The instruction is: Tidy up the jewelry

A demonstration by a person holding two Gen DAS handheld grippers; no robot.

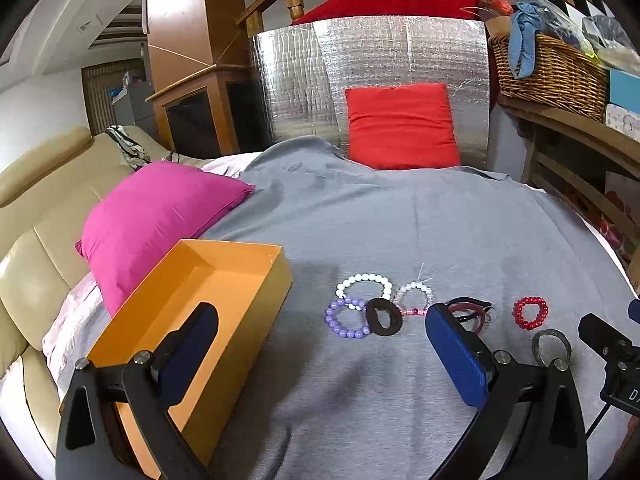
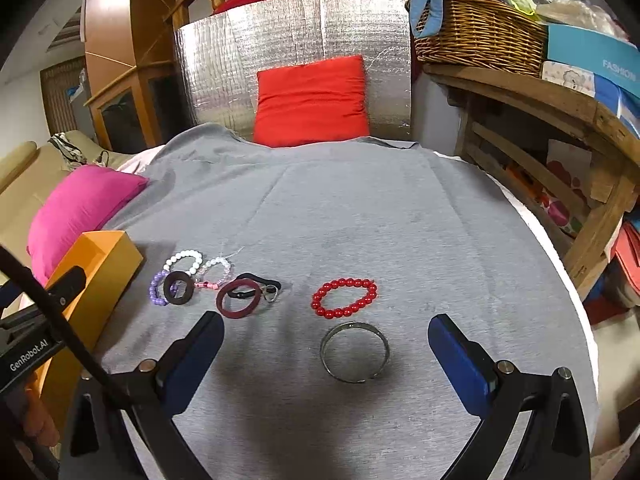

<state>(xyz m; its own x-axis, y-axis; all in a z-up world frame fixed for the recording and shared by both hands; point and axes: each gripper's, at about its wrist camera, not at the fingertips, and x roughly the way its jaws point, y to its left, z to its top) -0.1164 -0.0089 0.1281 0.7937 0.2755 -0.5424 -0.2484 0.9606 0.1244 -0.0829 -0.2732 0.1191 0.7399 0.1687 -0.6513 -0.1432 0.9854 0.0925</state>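
Seven or so pieces of jewelry lie spread on a bed covered with a grey blanket, and none of them has been put away yet. An orange box sits open at the near left, its inside bare as far as the left view shows, so the sorting looks to be at its very start.

Near the box is a tight cluster: a white bead bracelet farthest off, a purple bead bracelet to its left, a dark brown ring overlapping the purple one, and a pale pink bead bracelet just right of them. Next to the right, a maroon band lies across a black cord with a metal clasp. Well apart on the right sits a red bead bracelet, and nearer than it a plain silver bangle.

Both tongs are spread wide and grip nothing. The right tongs hover with the silver bangle between their blue pads, apparently without touching it. The left tongs hang above the blanket, one finger over the box, the other in front of the maroon band.

A pink pillow lies at the far left, a red cushion at the far end.
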